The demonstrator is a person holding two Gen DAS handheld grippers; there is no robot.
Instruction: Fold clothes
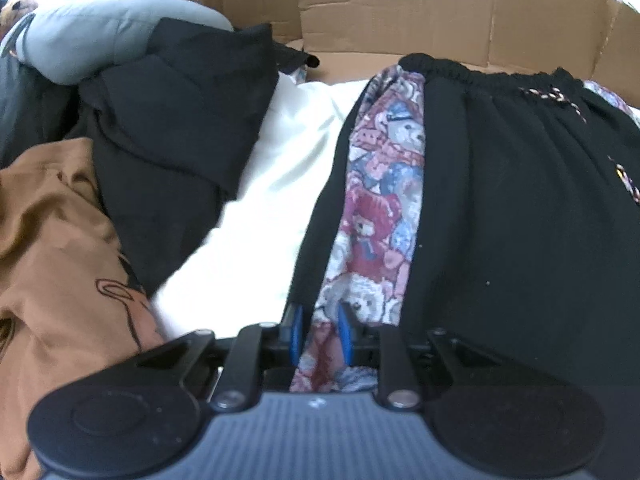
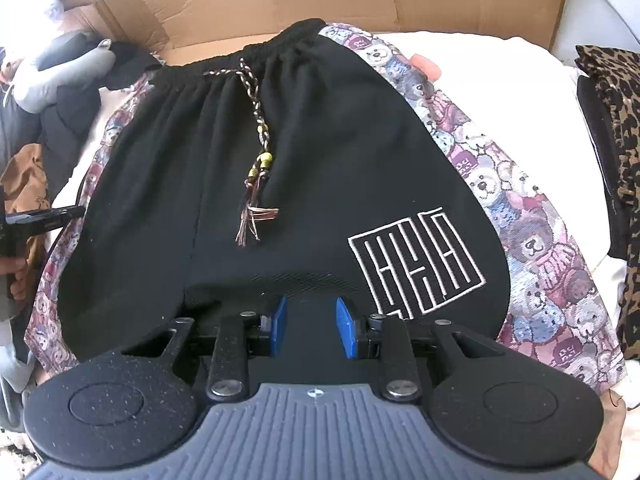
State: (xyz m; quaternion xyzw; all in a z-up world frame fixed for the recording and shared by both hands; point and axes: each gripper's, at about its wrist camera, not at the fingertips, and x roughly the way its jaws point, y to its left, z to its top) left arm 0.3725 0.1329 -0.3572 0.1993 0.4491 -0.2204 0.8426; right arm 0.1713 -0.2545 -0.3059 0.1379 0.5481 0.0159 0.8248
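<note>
Black shorts (image 2: 320, 140) with teddy-bear print side panels (image 1: 380, 200) lie flat on a white sheet (image 1: 260, 220), waistband at the far end. A braided drawstring (image 2: 256, 120) with beads trails down the front, and a white square logo (image 2: 416, 264) sits near the hem. My left gripper (image 1: 320, 332) is at the shorts' left edge, its blue pads closed on a bunch of the bear-print strip. My right gripper (image 2: 310, 326) is at the near hem, with a lifted fold of black fabric filling the gap between its pads. The left gripper's finger (image 2: 60, 214) shows at the left edge of the right wrist view.
A brown garment (image 1: 52, 240), a black garment (image 1: 180, 140) and a grey cushion (image 1: 100, 28) are heaped to the left. Flattened cardboard (image 1: 400, 0) stands behind the shorts. A leopard-print cloth (image 2: 616, 128) lies at the right edge.
</note>
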